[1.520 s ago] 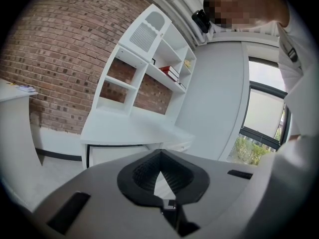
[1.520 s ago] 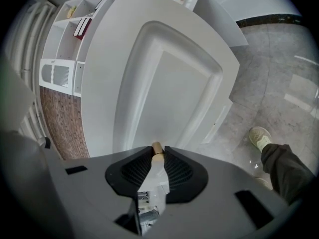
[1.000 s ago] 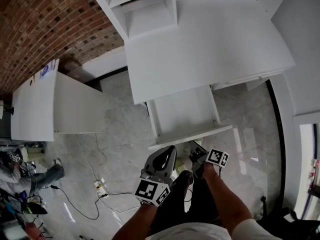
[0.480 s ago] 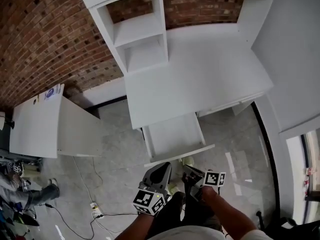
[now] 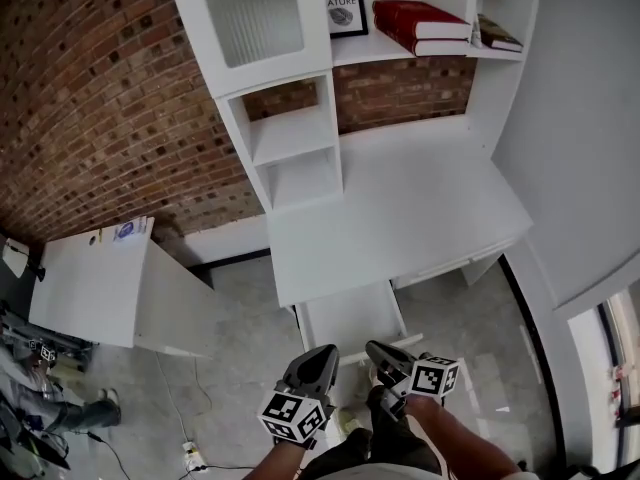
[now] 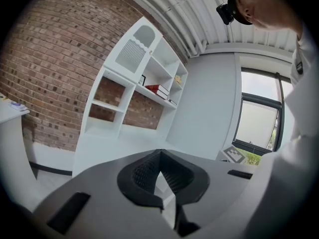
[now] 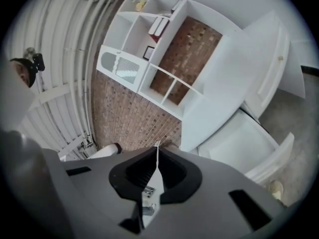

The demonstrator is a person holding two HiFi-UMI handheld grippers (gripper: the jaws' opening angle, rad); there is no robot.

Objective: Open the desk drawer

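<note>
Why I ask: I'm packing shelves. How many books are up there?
3. A red book lies on a second red book on the upper shelf, right of the framed picture; a dark book in the right compartment. More may be hidden.

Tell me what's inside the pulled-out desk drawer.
Only the drawer's bare white bottom shows, with nothing lying on the visible part. Its rear stretch runs under the desk top, so whatever is back there is covered.

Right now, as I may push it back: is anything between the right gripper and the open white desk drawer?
Nothing visible. The right gripper, jaws closing on nothing, hangs just in front of the pulled-out white desk drawer.
</note>
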